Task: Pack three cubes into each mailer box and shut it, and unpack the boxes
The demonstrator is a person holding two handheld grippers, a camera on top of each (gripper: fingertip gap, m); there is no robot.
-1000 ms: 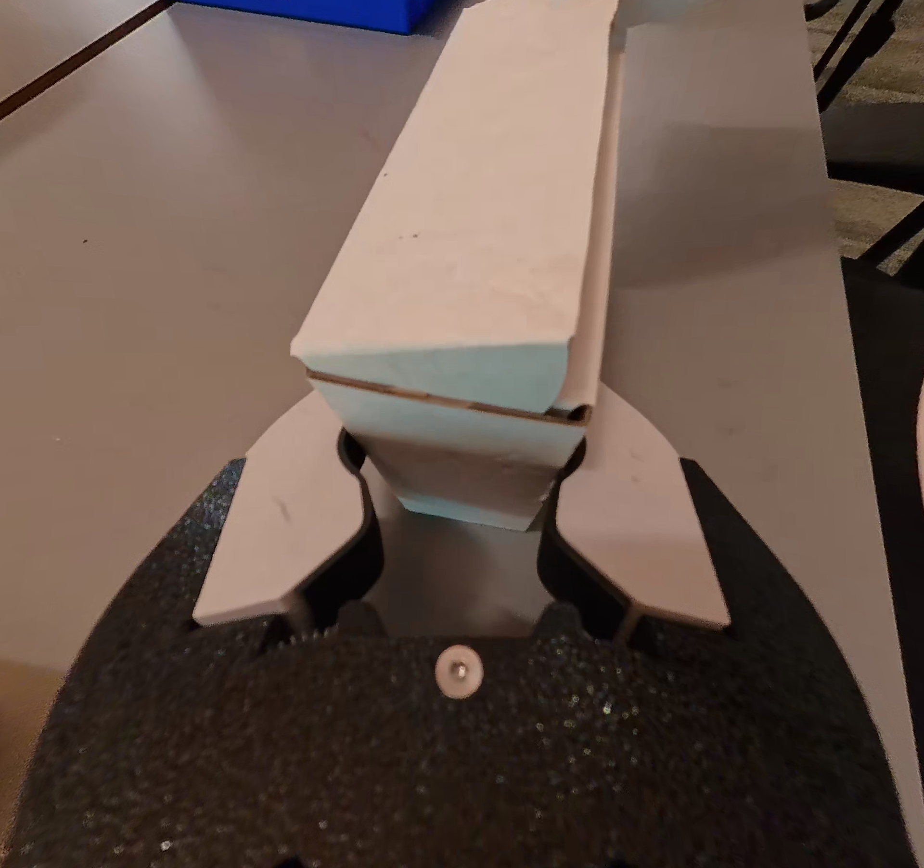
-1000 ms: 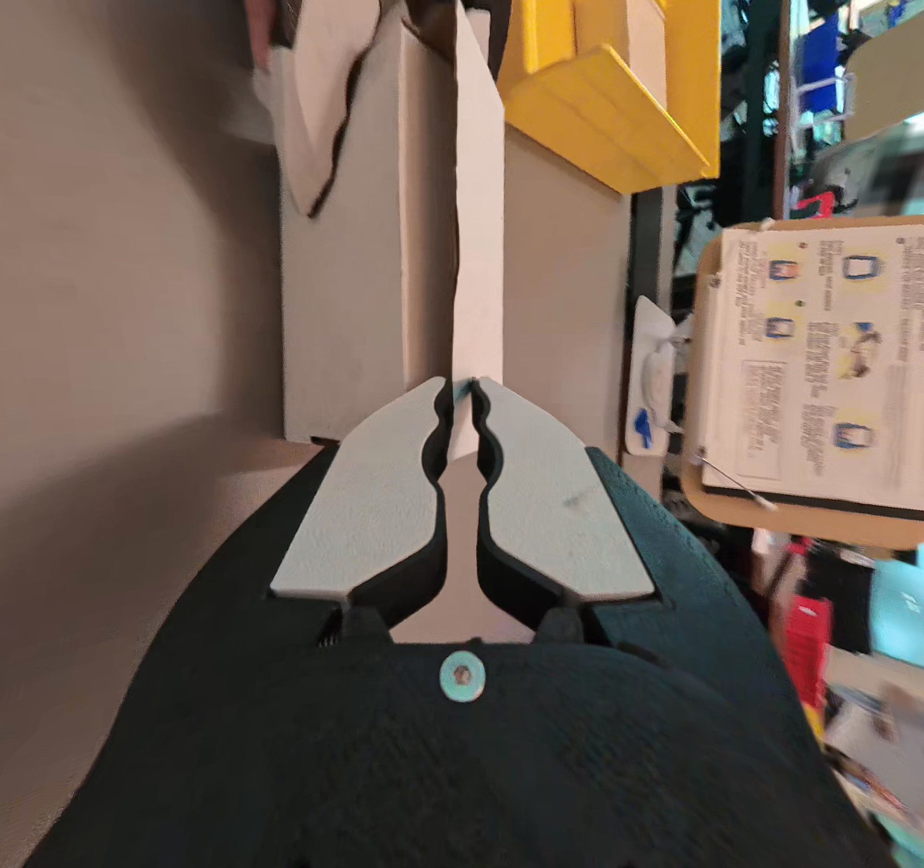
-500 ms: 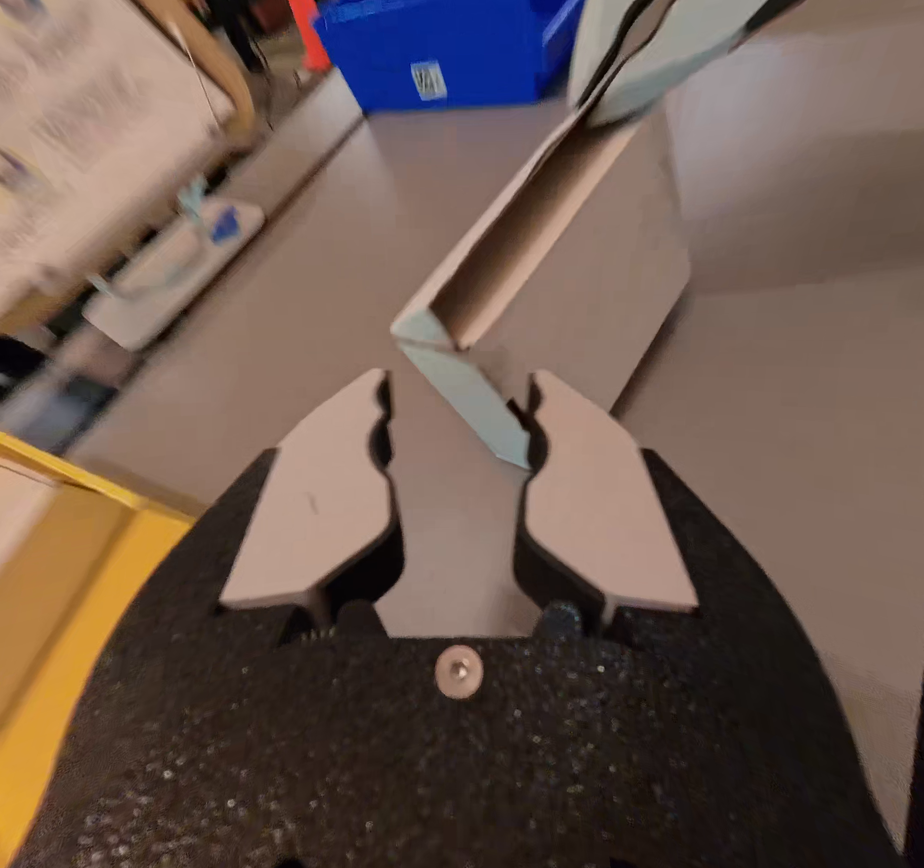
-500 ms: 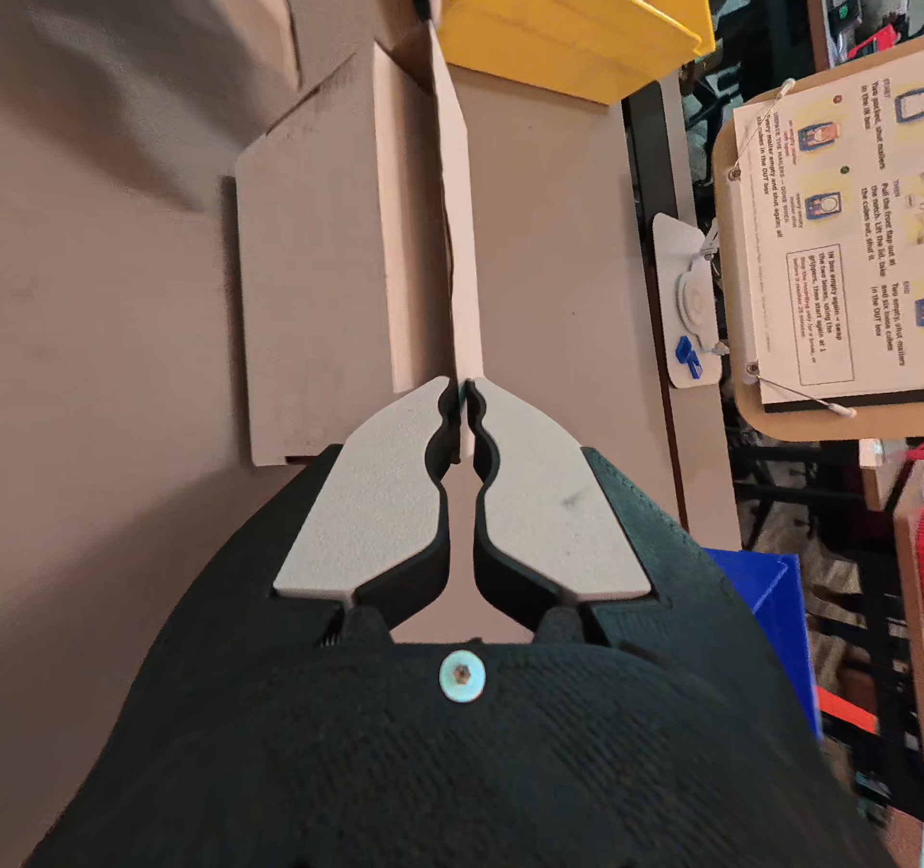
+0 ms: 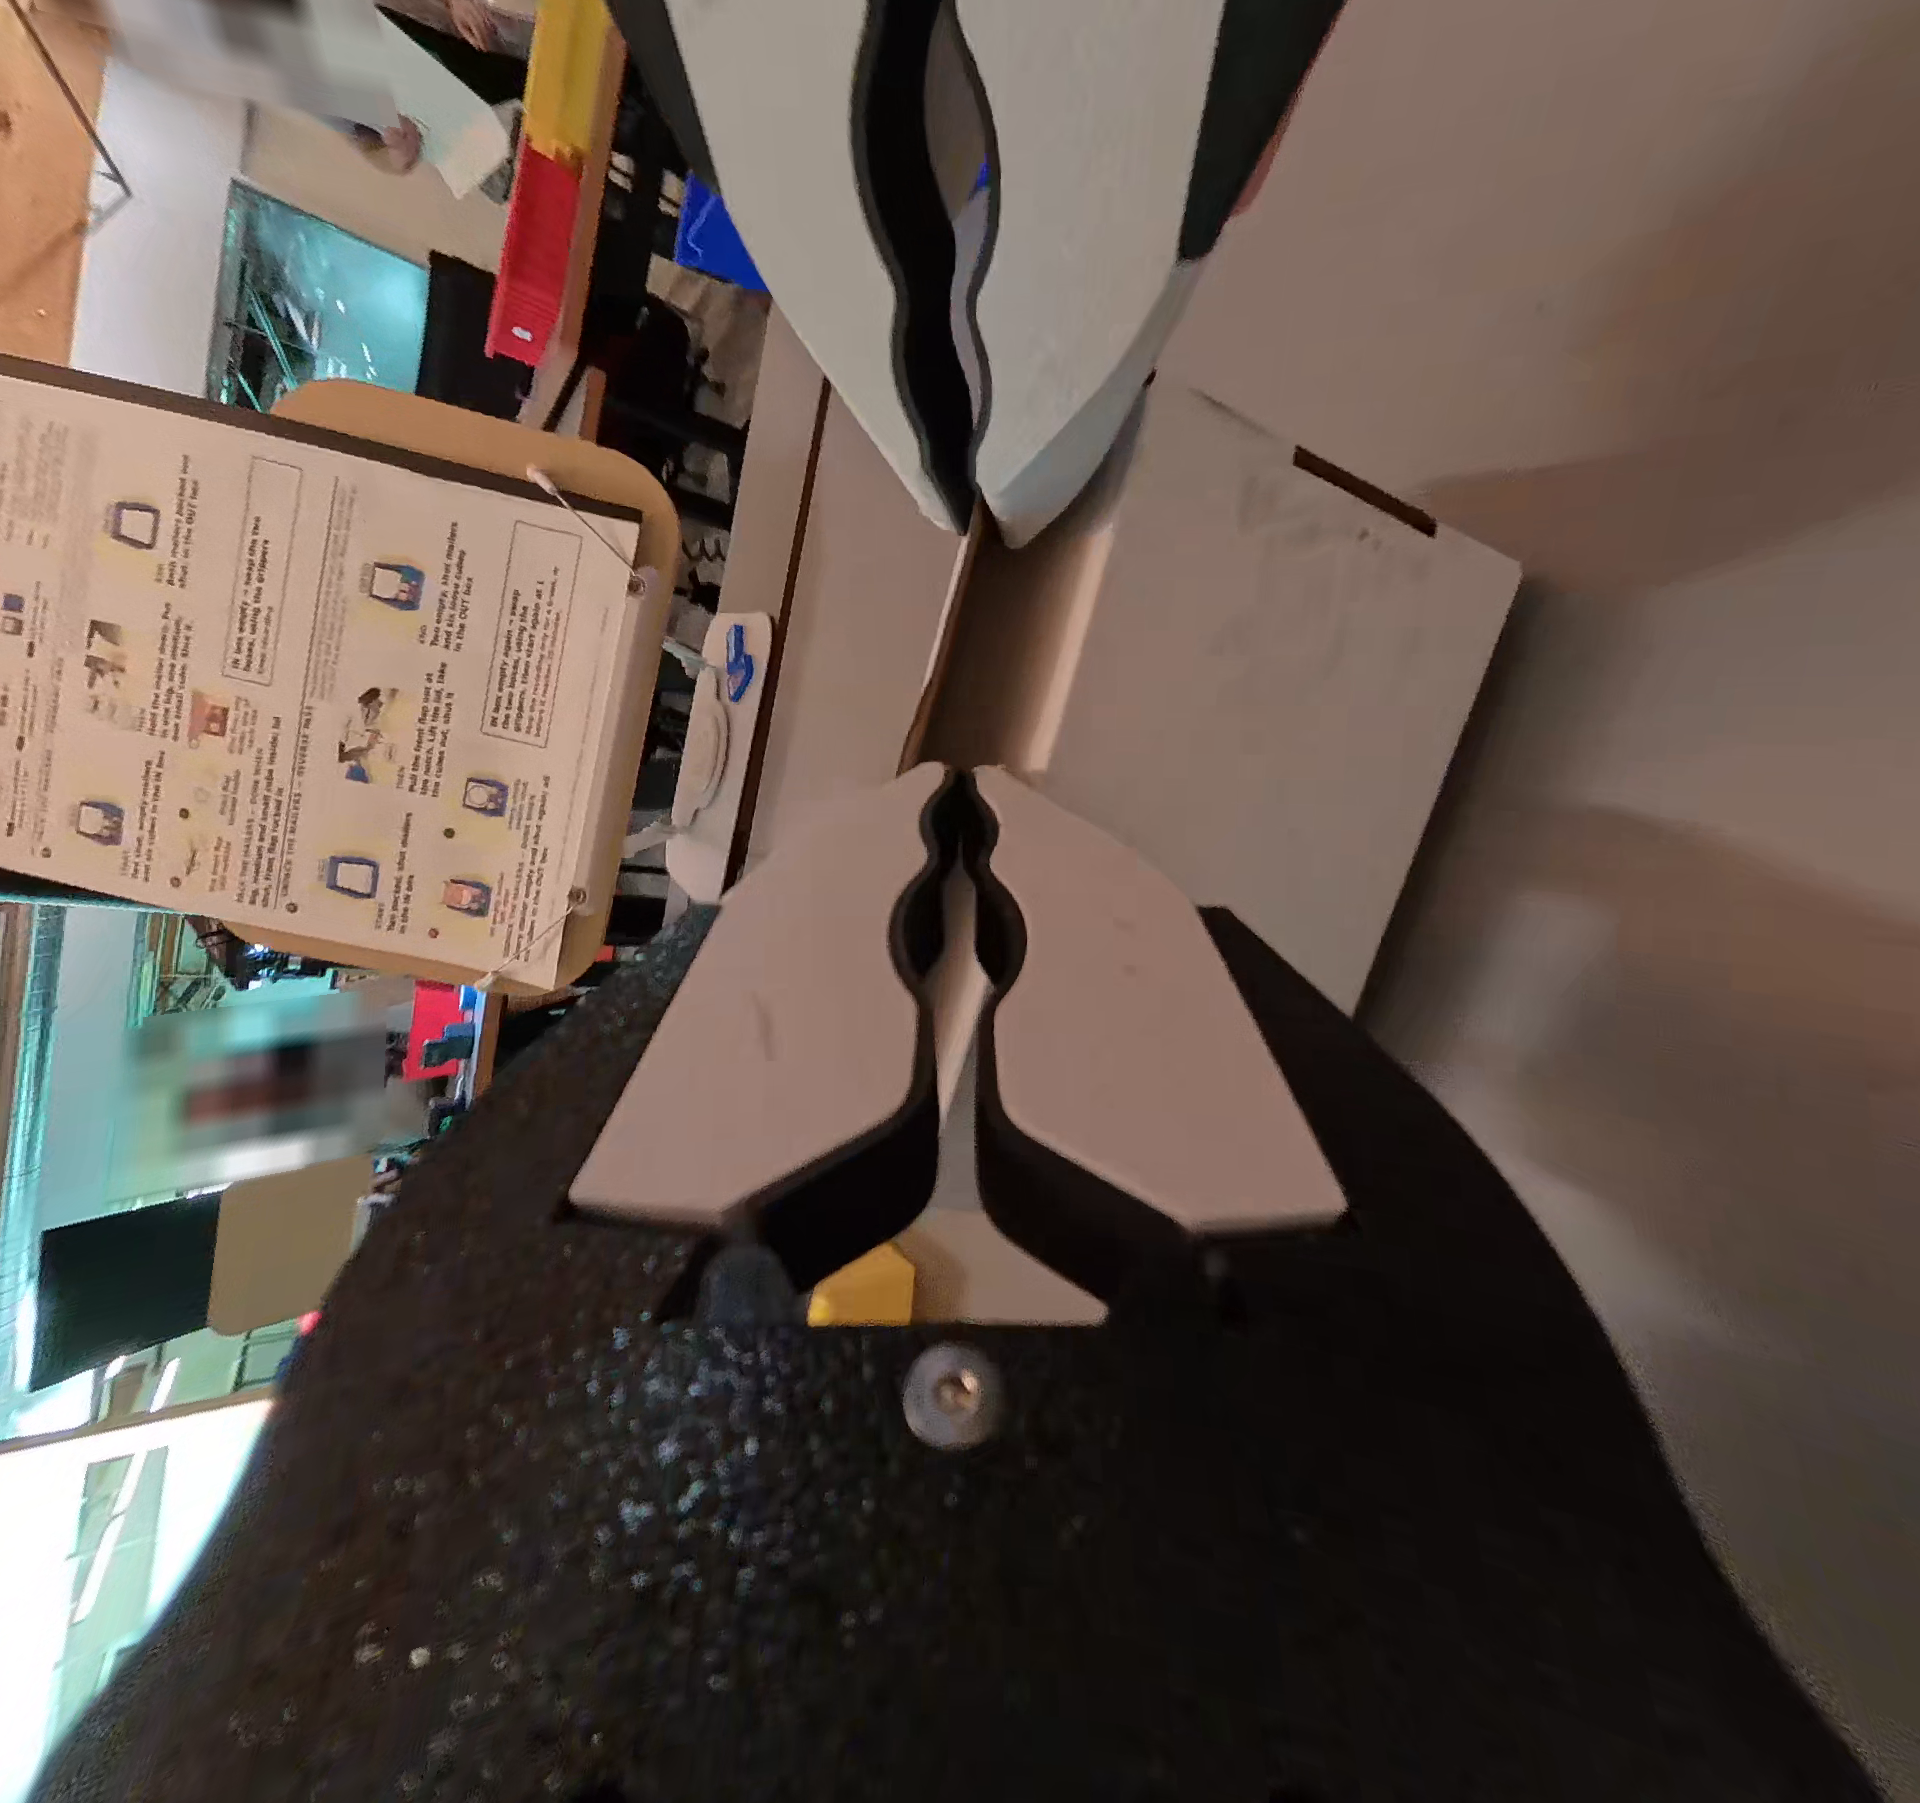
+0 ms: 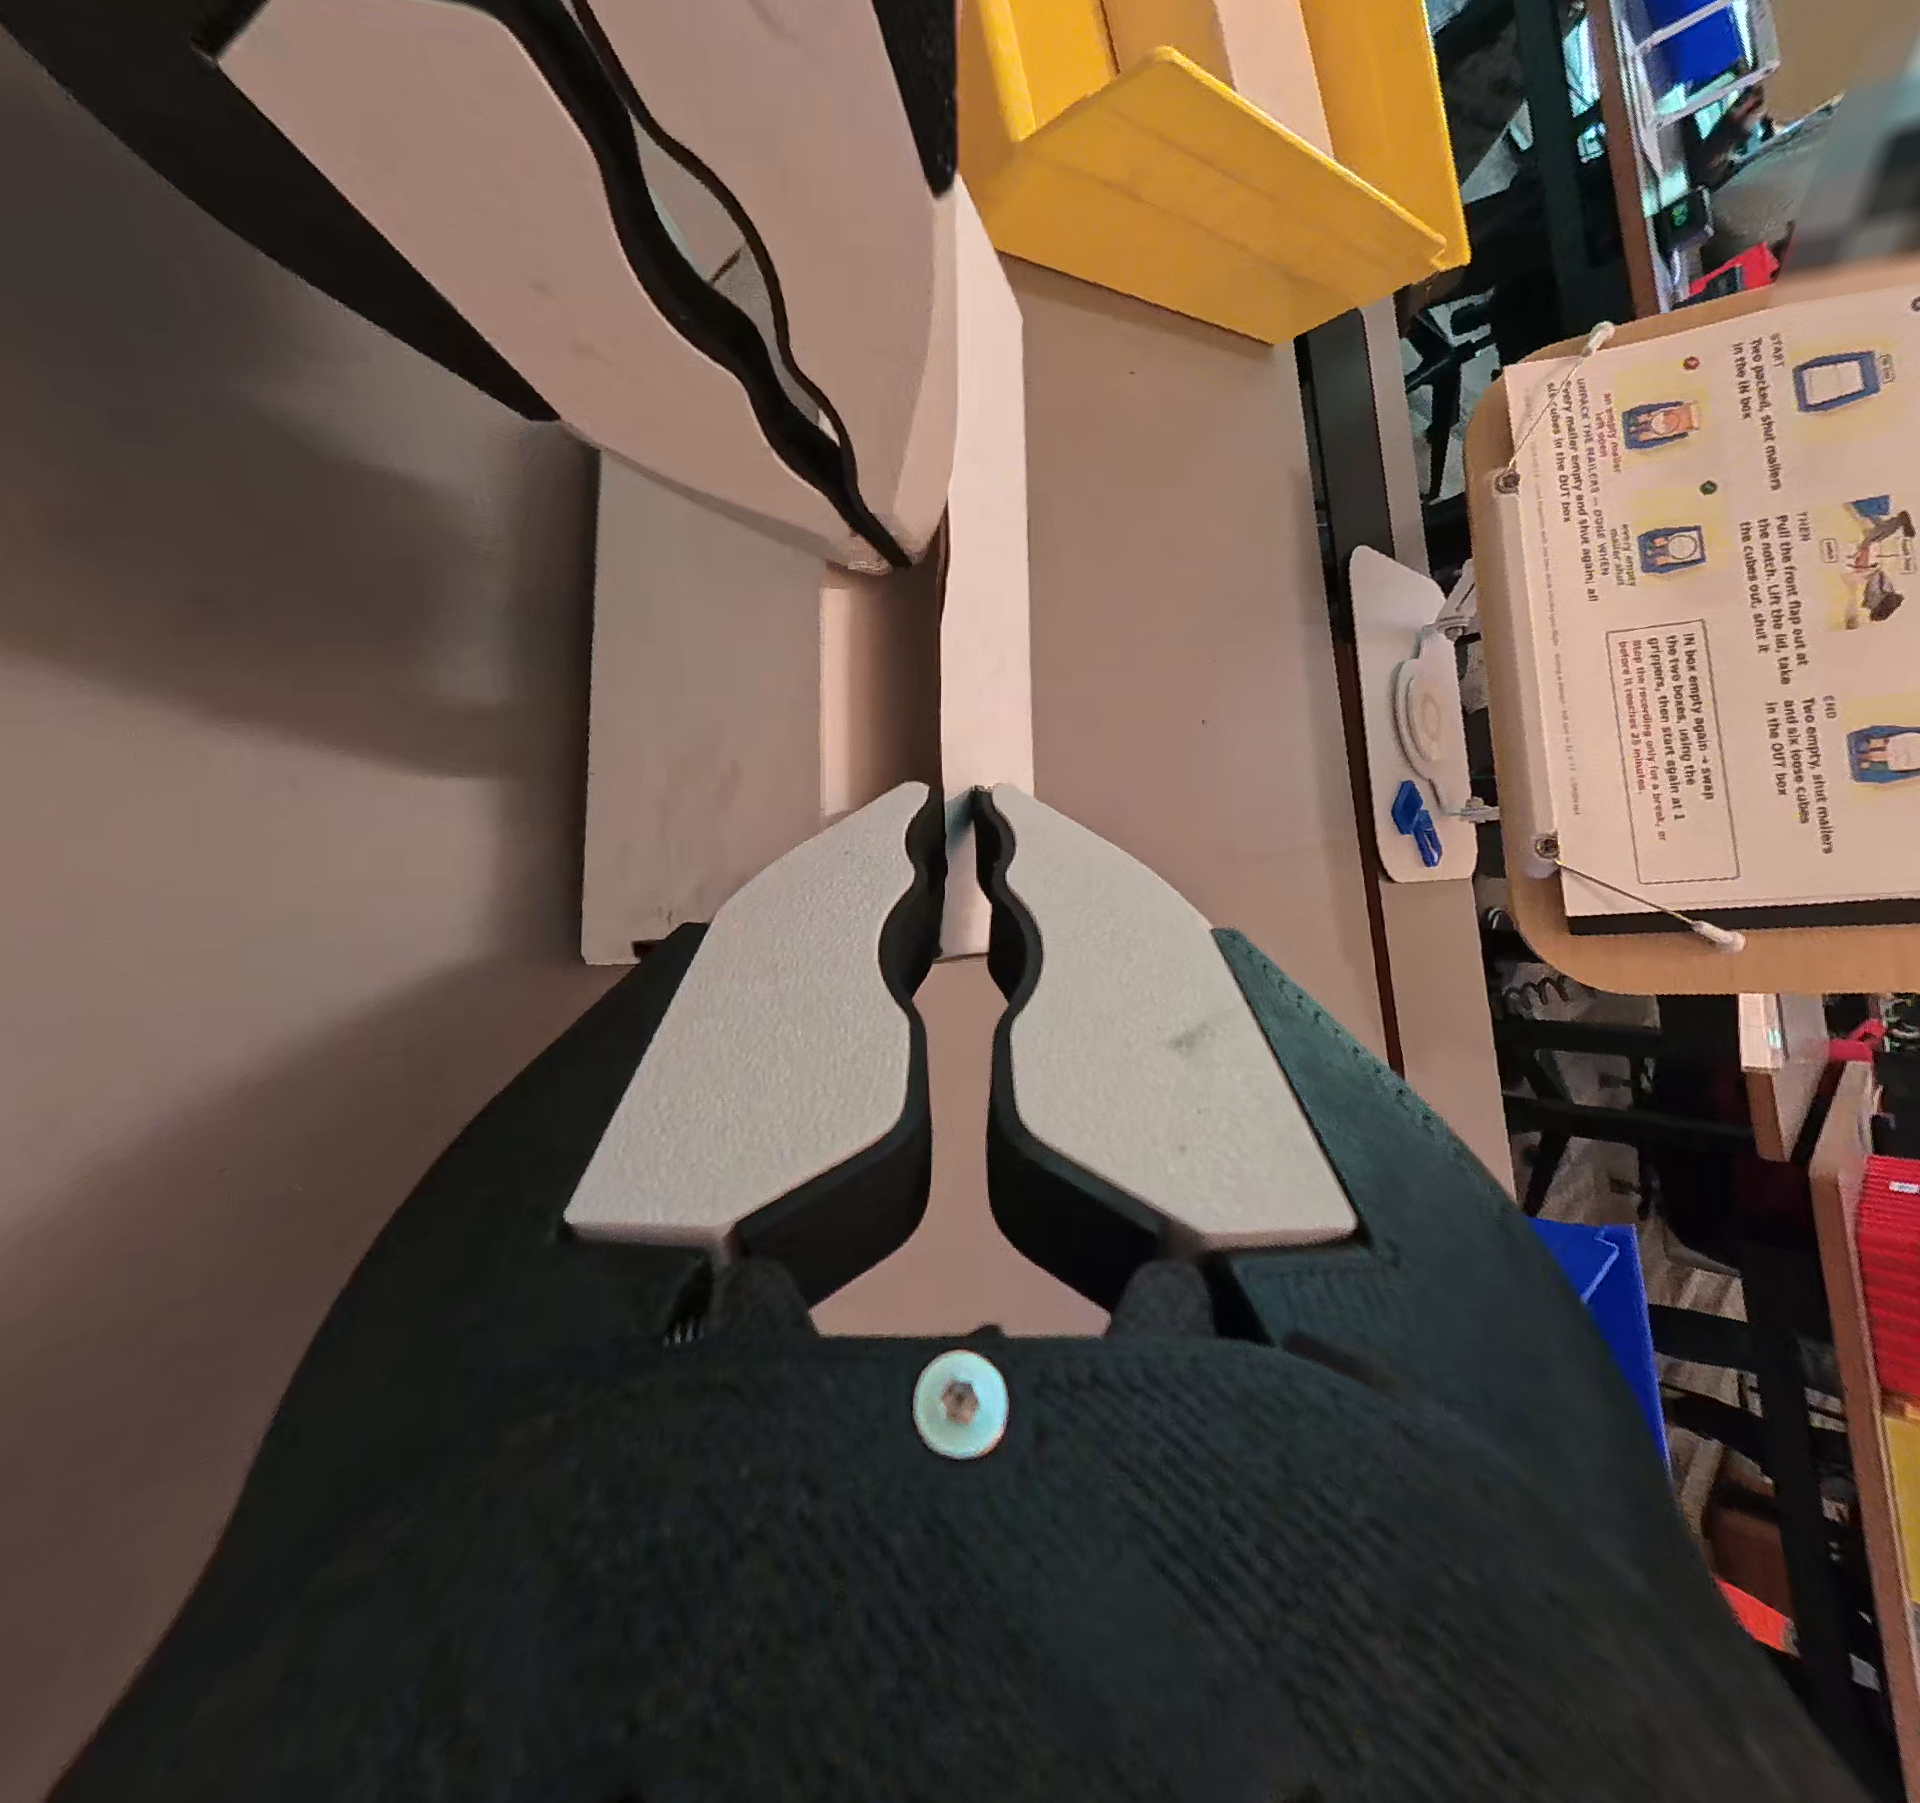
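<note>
A white mailer box [image 6: 707, 714] lies on the brown table [image 6: 260, 818], with its long front flap [image 6: 987, 558] standing up on edge. My right gripper [image 6: 961, 803] is shut on the near end of that flap. My left gripper [image 6: 883, 558] comes in from the upper left and is shut on the flap's far end. In the left wrist view my left gripper [image 5: 961, 785] pinches the flap edge beside the mailer box [image 5: 1278, 693], and my right gripper [image 5: 977, 517] pinches the opposite end. No cubes are in view.
A yellow bin [image 6: 1195, 143] holding another white box [image 6: 1226, 18] stands just past the mailer. An instruction board [image 6: 1714, 631] hangs beyond the table's edge, also in the left wrist view [image 5: 312, 693]. A blue bin [image 6: 1600, 1275] sits lower right. Spacing between my two grippers at the tips: around 4 cm.
My left gripper let go of the box end, swung round and shut on the flap edge. My right gripper stayed shut on the flap.
</note>
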